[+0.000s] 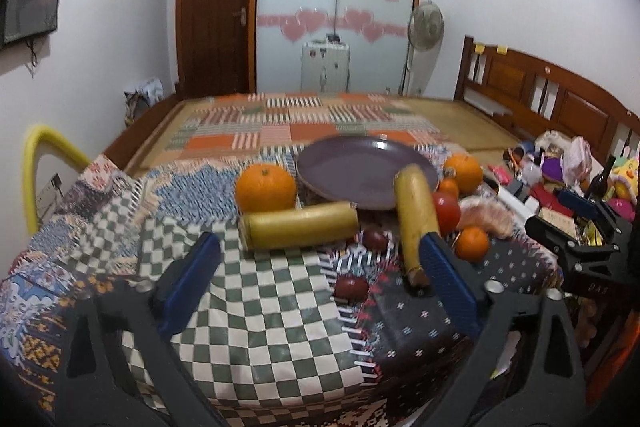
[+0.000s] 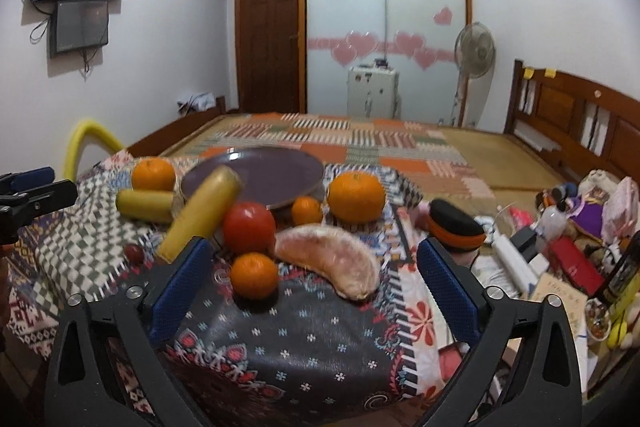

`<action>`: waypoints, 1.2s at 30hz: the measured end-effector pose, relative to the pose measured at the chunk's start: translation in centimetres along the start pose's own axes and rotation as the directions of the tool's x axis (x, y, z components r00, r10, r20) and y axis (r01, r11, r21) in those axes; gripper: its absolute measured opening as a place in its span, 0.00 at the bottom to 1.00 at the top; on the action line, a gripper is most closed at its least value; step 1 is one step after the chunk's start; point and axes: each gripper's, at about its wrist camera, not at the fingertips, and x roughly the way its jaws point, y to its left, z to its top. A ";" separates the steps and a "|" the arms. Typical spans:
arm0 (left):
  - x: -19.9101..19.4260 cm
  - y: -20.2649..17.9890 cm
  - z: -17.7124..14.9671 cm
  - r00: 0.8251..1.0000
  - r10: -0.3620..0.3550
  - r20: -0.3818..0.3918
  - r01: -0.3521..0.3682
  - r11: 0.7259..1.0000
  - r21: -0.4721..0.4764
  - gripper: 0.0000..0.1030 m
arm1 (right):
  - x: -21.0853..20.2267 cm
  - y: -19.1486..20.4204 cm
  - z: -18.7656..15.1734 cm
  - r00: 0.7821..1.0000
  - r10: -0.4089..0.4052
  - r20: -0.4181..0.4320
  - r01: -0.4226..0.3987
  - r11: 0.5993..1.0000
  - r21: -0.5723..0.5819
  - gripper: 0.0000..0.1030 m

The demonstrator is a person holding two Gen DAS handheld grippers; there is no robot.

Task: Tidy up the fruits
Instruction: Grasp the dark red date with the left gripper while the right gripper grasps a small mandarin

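A purple plate (image 1: 360, 167) (image 2: 260, 171) stands empty at the back of the cloth-covered table. In front of it lie two yellow banana pieces (image 1: 300, 231) (image 1: 416, 211), two big oranges (image 1: 265, 187) (image 2: 356, 197), a red tomato-like fruit (image 2: 249, 227), small oranges (image 2: 254, 275) (image 2: 306, 210), a pink pomelo segment (image 2: 332, 263) and two dark red little fruits (image 1: 351, 287) (image 1: 374, 239). My left gripper (image 1: 320, 239) is open just short of the lying banana piece. My right gripper (image 2: 313, 246) is open, with the small orange and the pomelo segment ahead between its fingers, untouched.
A black and orange case (image 2: 456, 227) lies at the table's right edge. Beyond it a heap of toys, boxes and a bottle (image 1: 600, 183) crowds the right side. A yellow padded chair back (image 1: 40, 163) stands to the left. Behind the table is a bed (image 1: 304, 123).
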 end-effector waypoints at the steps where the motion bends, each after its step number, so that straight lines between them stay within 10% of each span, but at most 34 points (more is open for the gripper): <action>1: 0.5 0.0 -0.2 1.000 -0.004 -0.021 0.004 1.000 0.003 0.82 | 0.4 -0.1 -0.2 1.000 0.010 -0.020 -0.010 1.000 0.000 0.91; 27: 6.9 -1.6 -3.3 0.978 -0.099 -0.183 0.106 0.994 0.026 0.37 | 5.5 2.5 -1.4 0.973 0.170 -0.155 -0.175 0.984 -0.018 0.36; 36: 6.7 -1.8 -3.1 0.978 -0.103 -0.180 0.109 0.994 0.027 0.27 | 5.3 2.4 -1.3 0.976 0.163 -0.143 -0.167 0.986 -0.018 0.34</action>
